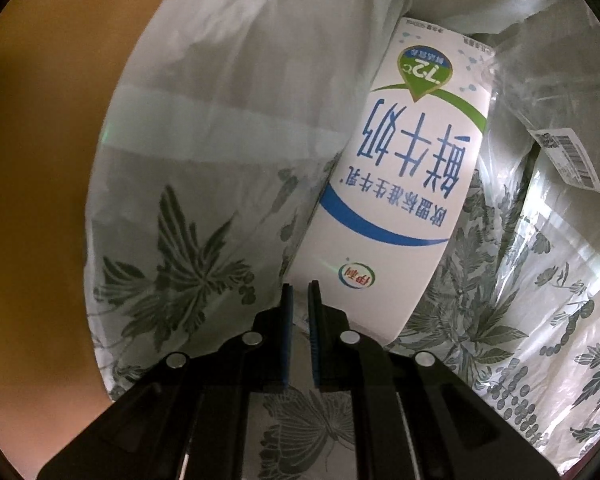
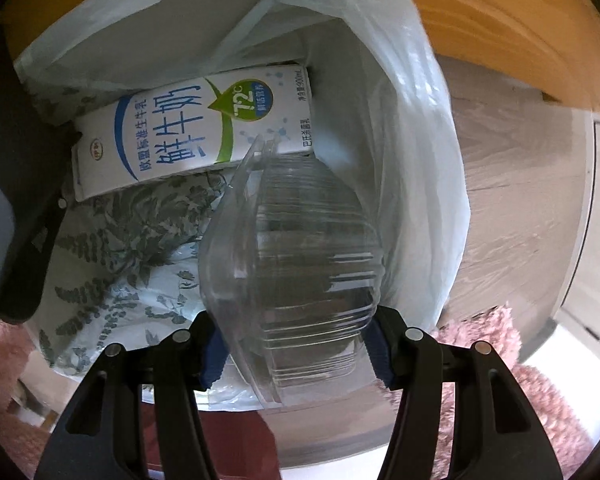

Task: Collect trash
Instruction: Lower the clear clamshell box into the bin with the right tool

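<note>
My right tongs [image 2: 296, 344] grip a clear plastic container [image 2: 292, 256] by its 2 sides, held over the open mouth of the white bag [image 2: 412, 152]. Inside the bag, a milk carton [image 2: 192, 132] already lies against the far wall, just behind the container. My left tongs [image 1: 300, 336] are closed; they seem to pinch the bag's printed film near the carton's [image 1: 396, 176] lower end, though I cannot be sure. To drop well, I should lower the container past the bag's rim, beside the carton, then let go.
</note>
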Demonstrator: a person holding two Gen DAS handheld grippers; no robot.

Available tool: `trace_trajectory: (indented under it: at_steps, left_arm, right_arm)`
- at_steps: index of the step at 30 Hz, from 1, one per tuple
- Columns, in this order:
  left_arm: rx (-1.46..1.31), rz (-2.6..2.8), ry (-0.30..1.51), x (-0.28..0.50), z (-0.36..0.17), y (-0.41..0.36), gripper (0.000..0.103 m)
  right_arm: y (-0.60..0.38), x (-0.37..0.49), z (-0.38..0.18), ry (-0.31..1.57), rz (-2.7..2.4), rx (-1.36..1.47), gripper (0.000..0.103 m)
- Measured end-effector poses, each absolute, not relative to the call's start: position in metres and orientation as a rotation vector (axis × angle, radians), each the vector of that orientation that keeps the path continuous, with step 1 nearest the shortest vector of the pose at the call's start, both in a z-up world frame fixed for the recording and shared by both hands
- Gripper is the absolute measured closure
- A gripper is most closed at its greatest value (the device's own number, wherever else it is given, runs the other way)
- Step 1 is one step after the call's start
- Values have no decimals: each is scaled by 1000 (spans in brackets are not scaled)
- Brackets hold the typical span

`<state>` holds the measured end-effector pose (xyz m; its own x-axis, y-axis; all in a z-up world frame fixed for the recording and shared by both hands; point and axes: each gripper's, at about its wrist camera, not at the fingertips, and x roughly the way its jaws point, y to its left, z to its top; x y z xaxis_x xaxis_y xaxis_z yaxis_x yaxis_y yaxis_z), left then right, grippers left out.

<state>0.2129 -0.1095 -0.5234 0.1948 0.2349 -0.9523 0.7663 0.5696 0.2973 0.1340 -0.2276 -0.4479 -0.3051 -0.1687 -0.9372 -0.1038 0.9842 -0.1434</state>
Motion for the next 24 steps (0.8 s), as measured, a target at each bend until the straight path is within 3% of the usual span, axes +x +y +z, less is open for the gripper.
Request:
trace_trajectory:
  at_steps: [9, 15, 22, 24]
  left_arm:
    - [932, -475, 1383, 215, -533, -109, 97]
    - [930, -479, 1376, 218, -531, -100, 96]
    - [915, -478, 1382, 214, -533, -97, 96]
    - [911, -479, 1384, 213, -534, -97, 96]
  right_arm:
    - [-279, 117, -441, 1903, -301, 336, 44]
    - [-265, 120, -433, 1827, -311, 169, 30]
    - [-275, 122, -410, 1809, -283, 198, 30]
    - [-276, 117, -405, 1818, -270, 239, 43]
